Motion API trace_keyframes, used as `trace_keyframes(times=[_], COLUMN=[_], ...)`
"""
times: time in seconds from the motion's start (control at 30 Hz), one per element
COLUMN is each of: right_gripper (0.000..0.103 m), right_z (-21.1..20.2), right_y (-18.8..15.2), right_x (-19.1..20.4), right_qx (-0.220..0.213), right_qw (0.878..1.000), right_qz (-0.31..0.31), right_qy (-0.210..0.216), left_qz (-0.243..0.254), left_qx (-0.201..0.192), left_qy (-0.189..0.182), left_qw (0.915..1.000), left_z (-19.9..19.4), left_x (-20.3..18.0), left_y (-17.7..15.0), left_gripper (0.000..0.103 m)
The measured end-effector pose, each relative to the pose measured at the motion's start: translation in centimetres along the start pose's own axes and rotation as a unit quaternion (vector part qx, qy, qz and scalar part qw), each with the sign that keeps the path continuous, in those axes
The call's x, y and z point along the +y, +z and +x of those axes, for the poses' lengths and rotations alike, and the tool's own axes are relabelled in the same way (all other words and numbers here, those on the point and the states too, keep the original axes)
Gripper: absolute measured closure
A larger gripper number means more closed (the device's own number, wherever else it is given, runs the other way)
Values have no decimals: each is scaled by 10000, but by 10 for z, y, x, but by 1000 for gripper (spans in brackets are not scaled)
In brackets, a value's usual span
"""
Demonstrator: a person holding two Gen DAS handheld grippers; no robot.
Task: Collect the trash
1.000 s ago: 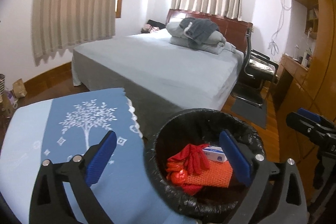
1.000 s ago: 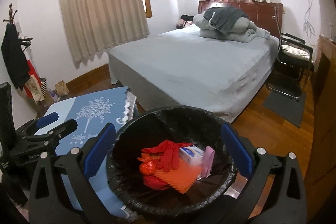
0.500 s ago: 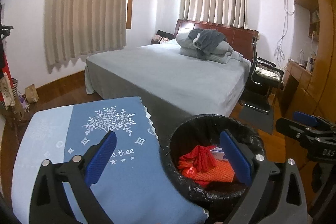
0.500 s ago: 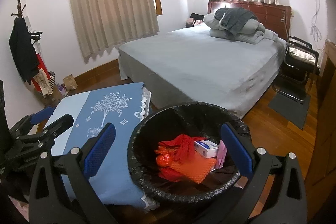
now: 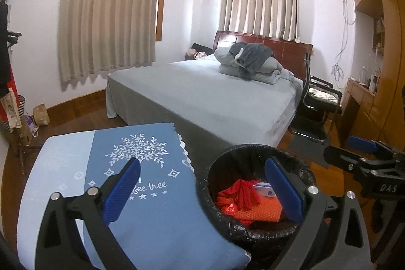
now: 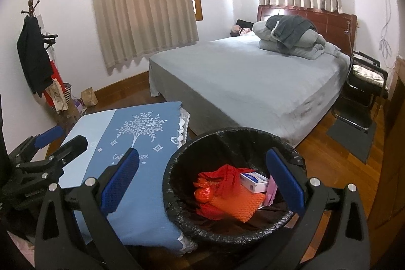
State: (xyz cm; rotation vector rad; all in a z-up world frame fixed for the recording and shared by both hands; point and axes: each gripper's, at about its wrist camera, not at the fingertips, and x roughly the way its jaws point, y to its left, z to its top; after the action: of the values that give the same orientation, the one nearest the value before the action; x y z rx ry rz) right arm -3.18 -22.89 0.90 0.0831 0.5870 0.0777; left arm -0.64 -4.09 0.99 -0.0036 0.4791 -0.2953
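A bin with a black liner [image 5: 253, 148] [image 6: 227, 134] stands on the wooden floor beside a low table under a blue tree-print cloth [image 5: 152, 214] [image 6: 152, 143]. In the bin lie a red bag [image 5: 239, 194] [image 6: 217, 176], an orange mesh piece [image 5: 263, 211] [image 6: 238, 204], a white box [image 5: 263, 189] [image 6: 254, 182] and a pink item [image 6: 269, 191]. My left gripper [image 5: 201, 168] [image 6: 62, 139] hangs open over the table edge and the bin's left rim, holding nothing. Open and with nothing in it too, my right gripper [image 6: 202, 156] [image 5: 351, 151] hovers above the bin.
A grey bed [image 6: 253, 77] with folded bedding fills the room behind the bin. A black chair [image 6: 364, 92] and a dark mat [image 6: 351, 138] sit to the right. Wooden cupboards [image 5: 374, 67] line the right wall. A coat stand [image 6: 33, 47] with bags is at the left.
Both views have drawn back and up from the bin, so it looks smaller and more of the blue cloth shows. Both grippers stay open.
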Motion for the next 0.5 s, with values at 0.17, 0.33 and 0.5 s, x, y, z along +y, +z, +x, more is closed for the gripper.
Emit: trace_keyframes(times=[0.17, 0.33, 0.5], right_gripper=[5, 5, 5], right_z=[0, 0, 0], right_y=[0, 0, 0], right_x=[2, 2, 2], right_qx=[8, 4, -3], right_qw=[10000, 10000, 10000], right_qz=[-18, -22, -24], right_qy=[12, 10, 8], left_qz=[-20, -40, -37], left_qx=[-30, -42, -44], left_qy=[10, 15, 18], left_qw=[10000, 10000, 10000], left_z=[0, -1, -1], left_x=[1, -1, -1], left_y=[0, -1, 0], left_gripper=[6, 6, 6])
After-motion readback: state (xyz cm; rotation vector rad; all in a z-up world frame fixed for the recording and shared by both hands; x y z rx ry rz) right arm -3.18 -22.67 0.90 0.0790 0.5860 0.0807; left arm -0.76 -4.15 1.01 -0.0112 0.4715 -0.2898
